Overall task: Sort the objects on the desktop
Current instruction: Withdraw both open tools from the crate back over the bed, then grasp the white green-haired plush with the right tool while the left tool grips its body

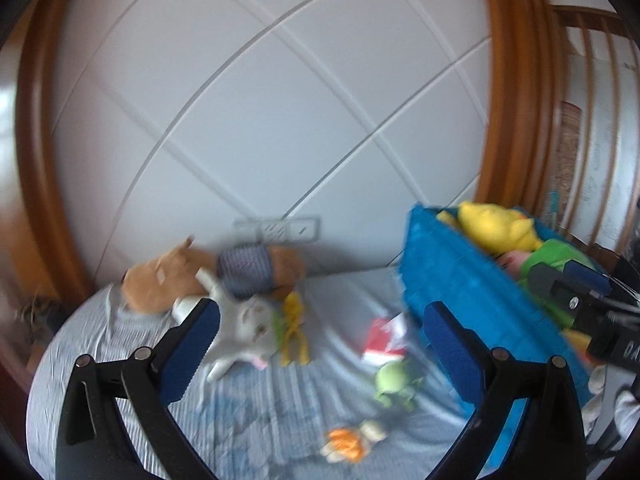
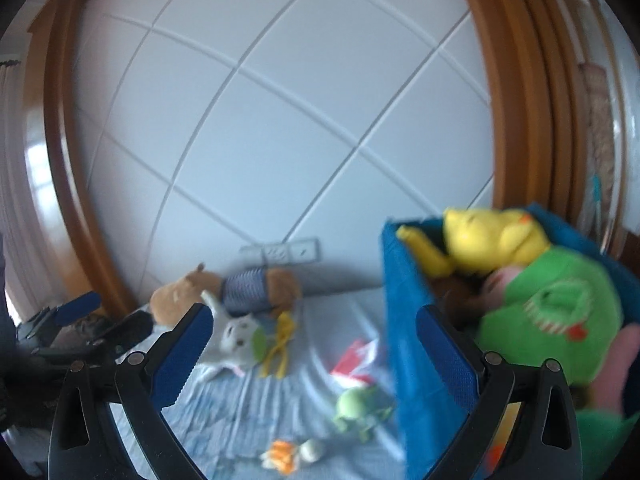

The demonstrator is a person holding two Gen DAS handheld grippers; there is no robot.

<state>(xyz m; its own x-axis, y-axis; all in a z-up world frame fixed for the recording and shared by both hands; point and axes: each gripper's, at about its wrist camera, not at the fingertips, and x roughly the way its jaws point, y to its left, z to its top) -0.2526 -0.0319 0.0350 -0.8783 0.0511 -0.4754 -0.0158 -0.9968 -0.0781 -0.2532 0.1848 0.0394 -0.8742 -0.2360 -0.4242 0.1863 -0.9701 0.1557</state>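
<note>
Spread wide, both: left gripper [image 1: 320, 334] and right gripper [image 2: 314, 342], gripping nothing, above striped bedding [image 1: 248, 404]. Brown plush [image 1: 208, 276] lying lengthwise along the headboard, head leftward. Blue bin [image 2: 408, 320] at right, stuffed. No legible writing.

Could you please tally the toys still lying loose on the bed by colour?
Brown: 1, the brown plush
Grey: 1, the grey plush
Yellow: 1, the yellow toy
Green: 1, the green toy
Orange-and-white: 1, the orange toy
Total: 5
</note>
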